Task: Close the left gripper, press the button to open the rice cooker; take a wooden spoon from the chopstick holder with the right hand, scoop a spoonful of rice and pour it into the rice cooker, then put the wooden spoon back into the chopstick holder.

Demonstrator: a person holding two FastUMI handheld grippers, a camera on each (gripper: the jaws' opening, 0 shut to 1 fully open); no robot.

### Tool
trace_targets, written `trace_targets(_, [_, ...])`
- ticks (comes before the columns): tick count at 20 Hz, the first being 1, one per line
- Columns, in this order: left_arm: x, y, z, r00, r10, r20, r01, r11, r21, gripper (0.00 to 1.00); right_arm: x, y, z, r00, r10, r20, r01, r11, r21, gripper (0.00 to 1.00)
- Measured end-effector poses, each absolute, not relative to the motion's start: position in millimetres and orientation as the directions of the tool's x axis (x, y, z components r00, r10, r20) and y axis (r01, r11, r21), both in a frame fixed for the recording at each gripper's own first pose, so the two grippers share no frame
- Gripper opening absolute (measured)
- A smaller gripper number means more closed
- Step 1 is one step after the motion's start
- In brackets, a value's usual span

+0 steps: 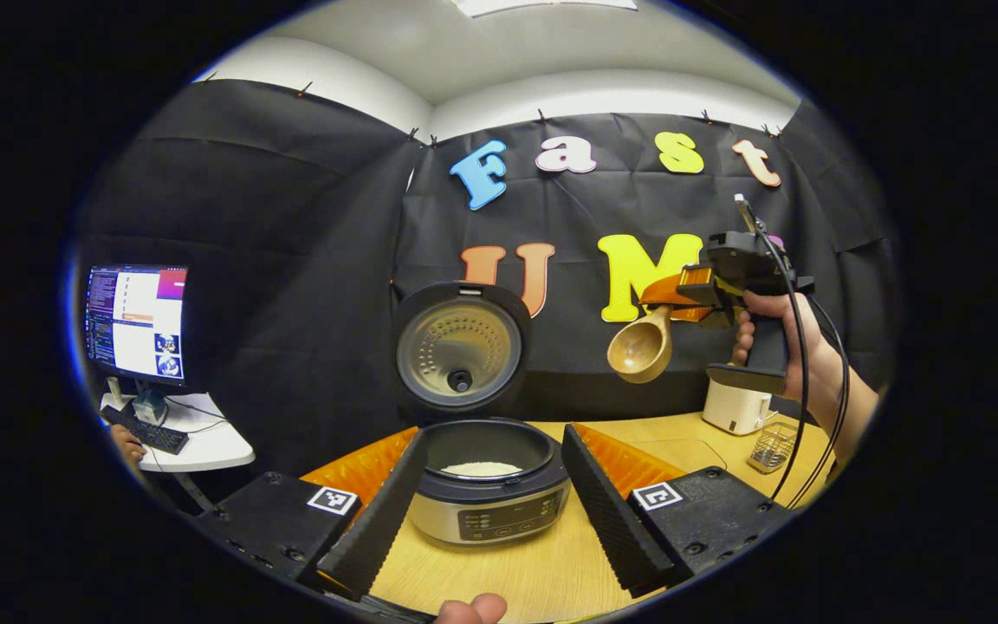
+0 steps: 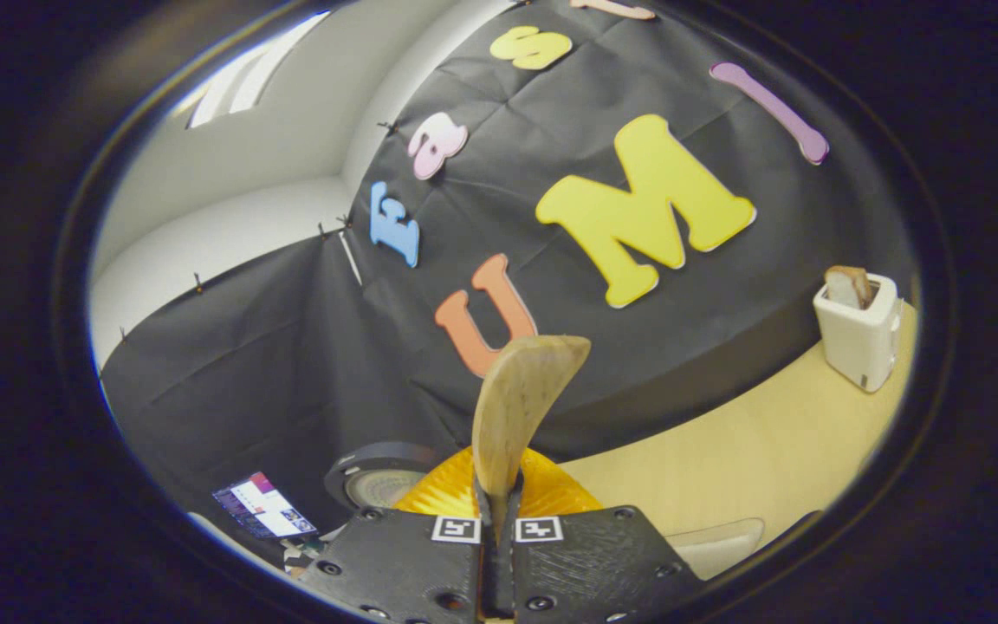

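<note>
Wooden spoon is held aloft, clamped by its handle in the right claw, bowl empty, above the table at the cooker's 2 o'clock. Rice cooker stands open, lid upright, white rice in the pot. Left claw is spread apart, framing the cooker. Chopstick holder and white toaster stand at the table's right.

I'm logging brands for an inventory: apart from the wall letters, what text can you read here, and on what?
No text reads clearly.
On the rice cooker control panel: small markings, too small to read.
On the monitor: screen text, too small to read.
On the square markers: black-and-white patterns, no words.
On the toaster: no print visible.
</note>
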State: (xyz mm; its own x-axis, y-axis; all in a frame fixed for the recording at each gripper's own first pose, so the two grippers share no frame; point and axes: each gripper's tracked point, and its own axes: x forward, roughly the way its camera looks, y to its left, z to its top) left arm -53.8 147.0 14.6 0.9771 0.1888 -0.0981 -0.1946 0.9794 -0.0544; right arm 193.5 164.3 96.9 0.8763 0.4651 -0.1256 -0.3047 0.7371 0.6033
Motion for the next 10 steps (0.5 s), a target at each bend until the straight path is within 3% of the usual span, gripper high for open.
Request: trace_targets(10, [-36,103,6,0.984,0.145,-0.104,-0.146,0.989,0.003,0.99,165,-68,107,0.988,0.119,-0.101,-0.051,0.857,0.512,0.0])
